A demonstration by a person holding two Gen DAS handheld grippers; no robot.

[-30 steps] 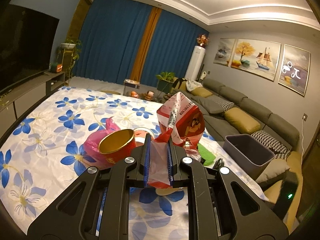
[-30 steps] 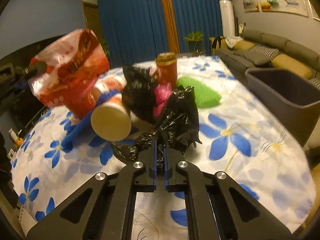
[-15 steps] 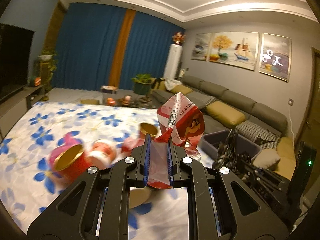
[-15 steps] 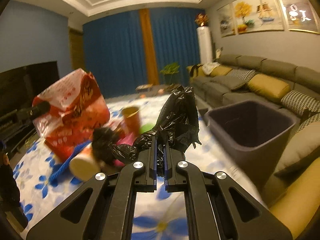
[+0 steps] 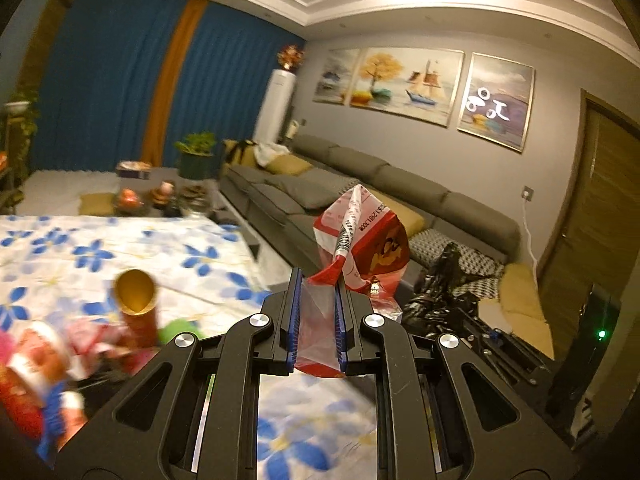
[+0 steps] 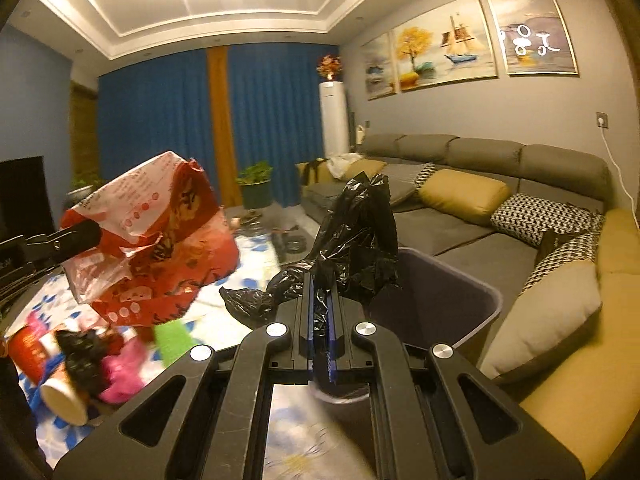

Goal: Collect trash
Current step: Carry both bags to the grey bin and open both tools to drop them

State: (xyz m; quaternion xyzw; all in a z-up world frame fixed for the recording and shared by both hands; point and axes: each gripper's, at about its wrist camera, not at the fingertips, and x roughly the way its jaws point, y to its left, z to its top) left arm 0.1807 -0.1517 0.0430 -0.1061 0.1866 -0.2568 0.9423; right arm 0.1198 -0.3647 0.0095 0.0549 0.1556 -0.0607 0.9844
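Both tools have swung from the littered worktop (image 5: 100,248) toward the bin (image 6: 452,304); left tool (image 5: 317,292) clenches the red wrapper (image 5: 372,240), right tool (image 6: 319,300) the black bag (image 6: 352,236), seemingly above the bin

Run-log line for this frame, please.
left gripper: shut on red snack bag | right gripper: shut on black plastic bag | grey bin: ahead

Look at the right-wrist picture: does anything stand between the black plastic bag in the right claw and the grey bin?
Nothing visible does. The black plastic bag hangs in the right claw right in front of the grey bin, whose open mouth is clear.
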